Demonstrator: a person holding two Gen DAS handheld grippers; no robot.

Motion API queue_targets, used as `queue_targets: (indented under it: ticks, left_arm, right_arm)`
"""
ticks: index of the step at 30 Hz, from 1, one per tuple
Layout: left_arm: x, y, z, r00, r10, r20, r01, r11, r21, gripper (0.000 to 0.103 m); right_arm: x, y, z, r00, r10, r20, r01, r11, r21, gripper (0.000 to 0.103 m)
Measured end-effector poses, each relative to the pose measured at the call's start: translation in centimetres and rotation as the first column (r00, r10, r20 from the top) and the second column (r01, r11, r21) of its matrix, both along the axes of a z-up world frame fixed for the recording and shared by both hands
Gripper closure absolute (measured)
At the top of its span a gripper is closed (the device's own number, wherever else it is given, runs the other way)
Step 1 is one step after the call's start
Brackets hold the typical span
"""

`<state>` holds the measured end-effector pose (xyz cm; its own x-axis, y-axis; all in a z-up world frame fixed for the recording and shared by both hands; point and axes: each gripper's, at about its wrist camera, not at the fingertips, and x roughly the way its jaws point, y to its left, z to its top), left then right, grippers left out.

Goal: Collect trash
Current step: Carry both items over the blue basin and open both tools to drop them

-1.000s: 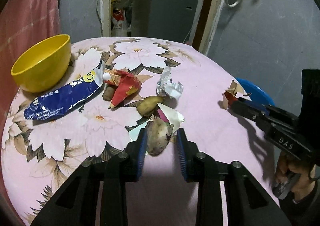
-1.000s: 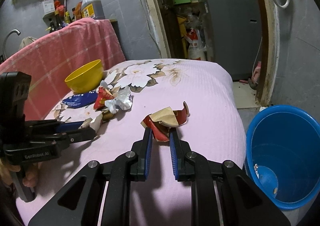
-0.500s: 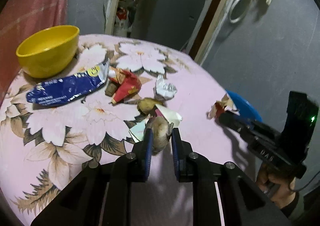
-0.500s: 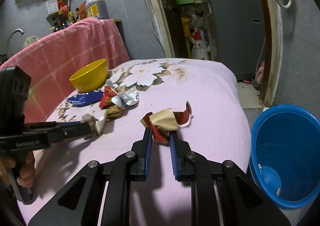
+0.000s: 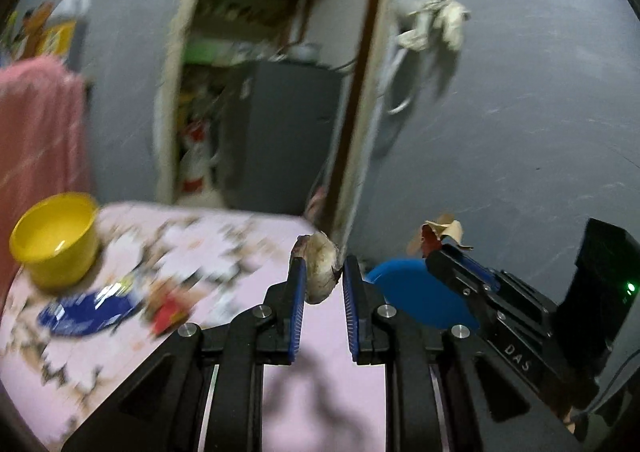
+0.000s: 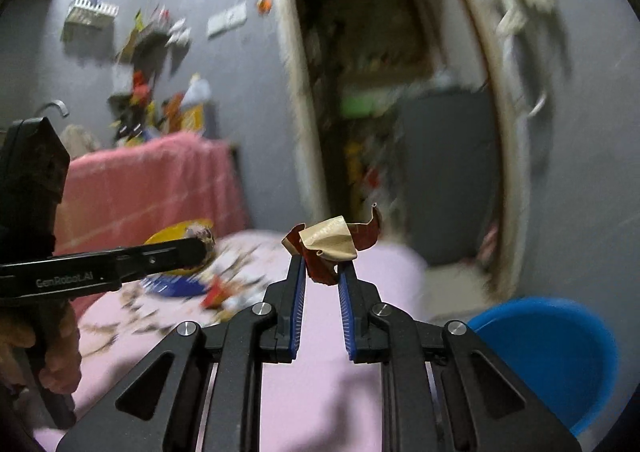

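Left wrist view: left gripper (image 5: 323, 272) jaws clamp a brownish wrinkled peel scrap (image 5: 320, 264) lifted above the pink floral-cloth counter (image 5: 224, 332), round blue plastic bucket (image 5: 416, 298) beyond; right wrist view: right gripper (image 6: 320, 278) jaws pinch a crumpled red-and-tan paper wrapper (image 6: 332, 244) above the counter.

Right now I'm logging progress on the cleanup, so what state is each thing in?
left gripper: shut on brownish scrap, lifted off the table
right gripper: shut on red and tan wrapper, lifted
blue bucket: upright, open
yellow bowl: upright on the table
blue packet: lying flat, uncollected
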<state>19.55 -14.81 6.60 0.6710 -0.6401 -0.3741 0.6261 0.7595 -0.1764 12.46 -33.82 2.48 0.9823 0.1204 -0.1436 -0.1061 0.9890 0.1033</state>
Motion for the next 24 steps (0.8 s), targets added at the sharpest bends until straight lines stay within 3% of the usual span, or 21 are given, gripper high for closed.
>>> queue_targets:
  ticks: [4,7,11,16,20,24]
  left_arm:
    - [-0.1,-4.8,0.7,0.995,-0.09,0.05,0.091,0.996,-0.008,0.088]
    - [0.4,-8.8,0.2,0.988,-0.149,0.046,0.149,0.989,0.005,0.088]
    - [1.8,-14.0,-0.9,0.979,-0.204,-0.022,0.204,0.979,0.029,0.088]
    - [4.7,-19.7,-3.4,0.961,-0.206,-0.183,0.227,0.969,0.099,0.088]
    - [6.4,-22.3,-5.4,0.934,-0.203,-0.294,0.248,0.961,0.126,0.087]
    - [7.5,-22.9,-7.0,0.909,-0.187,-0.372,0.251,0.959,0.132,0.085]
  right_arm:
    - [-2.2,-3.0,1.0,0.984,-0.157,0.088,0.16,0.987,-0.028,0.089]
    - [-2.3,-5.3,0.9,0.967,-0.243,0.074,0.246,0.969,-0.023,0.089]
    - [-1.2,-8.7,-0.5,0.939,-0.343,-0.037,0.344,0.939,0.015,0.089]
    - [0.5,-11.5,-2.5,0.904,-0.377,-0.203,0.397,0.916,0.064,0.089]
    - [1.7,-12.8,-4.2,0.869,-0.379,-0.316,0.424,0.902,0.084,0.086]
    - [1.8,-13.9,-5.1,0.847,-0.38,-0.371,0.444,0.89,0.102,0.086]
